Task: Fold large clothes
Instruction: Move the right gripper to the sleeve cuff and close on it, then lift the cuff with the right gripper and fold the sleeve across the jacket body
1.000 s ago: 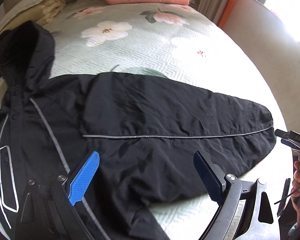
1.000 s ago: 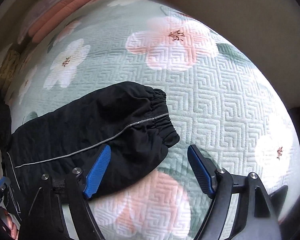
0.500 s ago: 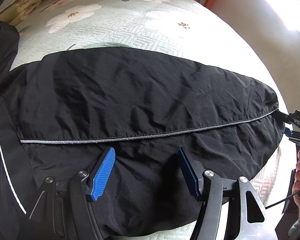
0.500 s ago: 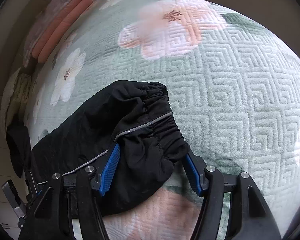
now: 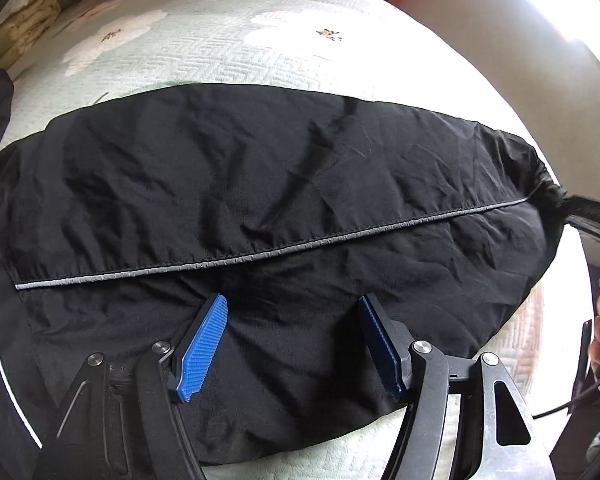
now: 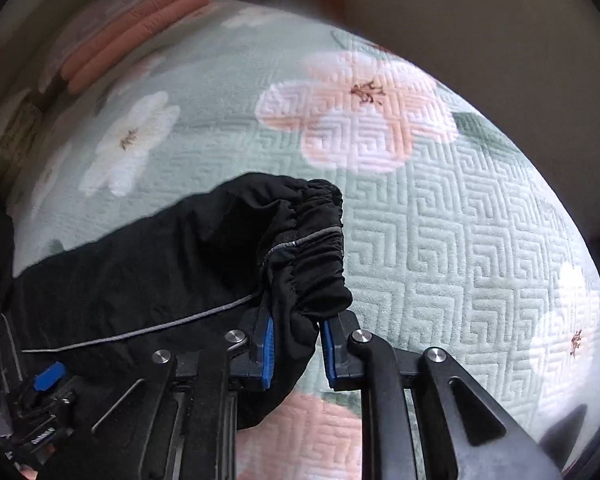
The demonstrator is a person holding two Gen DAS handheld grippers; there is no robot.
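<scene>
- The black jacket's sleeve (image 5: pixel 260 184) lay stretched across the middle of the left wrist frame on the green flowered bedspread (image 5: pixel 228 52), its grey piping (image 5: pixel 260 256) running from lower left to the right edge.
- My right gripper (image 6: pixel 296 344) was closing on the gathered cuff (image 6: pixel 316 248) at the centre of its frame; the blue pads already pinched a bunch of the fabric, so I counted the cuff as held.
- My left gripper (image 5: pixel 292 344) stood about two-thirds open at the bottom centre of its frame, tips down on the lower half of the sleeve below the piping, fabric between the jaws but not clamped.
- To do this step well, I judged I should close the left jaws on a shallow pinch, ideally both layers of the sleeve, before lifting anything.
- I meant to raise both ends together and keep the sleeve taut, so it would fold over toward the jacket body at the left edge without dragging the bedspread.
- The slippery shell cloth could slide out of a thin pinch.
</scene>
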